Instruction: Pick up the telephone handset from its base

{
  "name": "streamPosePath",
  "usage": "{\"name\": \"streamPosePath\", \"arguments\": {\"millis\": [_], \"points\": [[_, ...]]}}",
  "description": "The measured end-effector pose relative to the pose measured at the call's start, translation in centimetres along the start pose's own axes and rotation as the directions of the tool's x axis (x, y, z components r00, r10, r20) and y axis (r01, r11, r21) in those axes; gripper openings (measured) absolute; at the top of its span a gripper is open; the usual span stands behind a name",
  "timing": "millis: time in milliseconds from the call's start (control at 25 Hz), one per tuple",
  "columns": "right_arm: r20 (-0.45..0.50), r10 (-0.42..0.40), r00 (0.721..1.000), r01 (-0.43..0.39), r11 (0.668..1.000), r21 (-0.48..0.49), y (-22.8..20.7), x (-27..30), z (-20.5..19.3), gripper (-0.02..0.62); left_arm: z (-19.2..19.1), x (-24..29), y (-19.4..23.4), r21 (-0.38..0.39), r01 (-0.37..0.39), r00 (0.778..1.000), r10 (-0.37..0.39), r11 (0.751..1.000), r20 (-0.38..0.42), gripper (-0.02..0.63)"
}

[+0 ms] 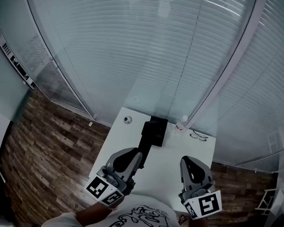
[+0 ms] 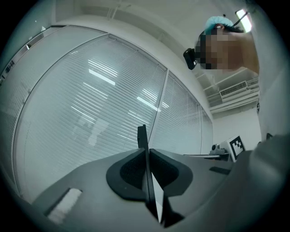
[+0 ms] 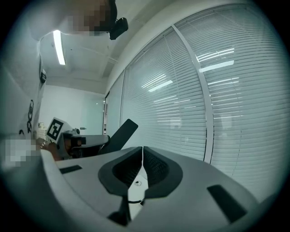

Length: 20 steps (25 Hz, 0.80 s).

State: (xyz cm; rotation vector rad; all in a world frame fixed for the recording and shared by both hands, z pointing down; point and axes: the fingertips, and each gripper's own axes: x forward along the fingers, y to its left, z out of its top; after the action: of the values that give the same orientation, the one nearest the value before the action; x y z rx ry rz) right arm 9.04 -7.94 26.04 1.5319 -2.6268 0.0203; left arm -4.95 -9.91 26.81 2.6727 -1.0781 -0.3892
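Observation:
In the head view a black telephone base (image 1: 159, 129) stands at the far side of the white table (image 1: 167, 170). The black handset (image 1: 144, 136) slants up from my left gripper (image 1: 138, 156), whose jaws are shut on its end. The left gripper view shows the handset (image 2: 142, 136) edge-on, as a thin black slab pinched between the pads (image 2: 133, 170). My right gripper (image 1: 189, 160) hovers over the table to the right, shut with nothing in it. From the right gripper view (image 3: 142, 154) the handset (image 3: 120, 133) sticks up from the left gripper (image 3: 74, 139).
Behind the table runs a glass wall with blinds (image 1: 149, 54). A small round object (image 1: 127, 119), a bottle (image 1: 181, 123) and a pair of glasses (image 1: 198, 135) lie along the table's far edge. Wood-pattern floor (image 1: 51, 144) lies to the left.

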Motion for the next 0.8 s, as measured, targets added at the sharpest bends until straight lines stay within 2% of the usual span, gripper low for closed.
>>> {"name": "streamPosePath", "arguments": {"millis": [480, 680, 800], "points": [[0.014, 0.038, 0.999, -0.038, 0.999, -0.005, 0.6, -0.7, -0.7, 0.008, -0.1, -0.1, -0.8, 0.009, 0.006, 1.0, -0.006, 1.0, 0.02, 0.023], [0.012, 0.033, 0.999, -0.032, 0.999, -0.02, 1.7, -1.4, 1.9, 0.008, 2.2, -0.9, -1.9, -0.001, 0.012, 1.0, -0.012, 1.0, 0.028, 0.023], [0.012, 0.046, 0.999, -0.046, 0.999, -0.005, 1.4, -1.2, 1.2, 0.008, 1.5, -0.5, -1.8, -0.001, 0.01, 1.0, -0.01, 1.0, 0.026, 0.023]]}}
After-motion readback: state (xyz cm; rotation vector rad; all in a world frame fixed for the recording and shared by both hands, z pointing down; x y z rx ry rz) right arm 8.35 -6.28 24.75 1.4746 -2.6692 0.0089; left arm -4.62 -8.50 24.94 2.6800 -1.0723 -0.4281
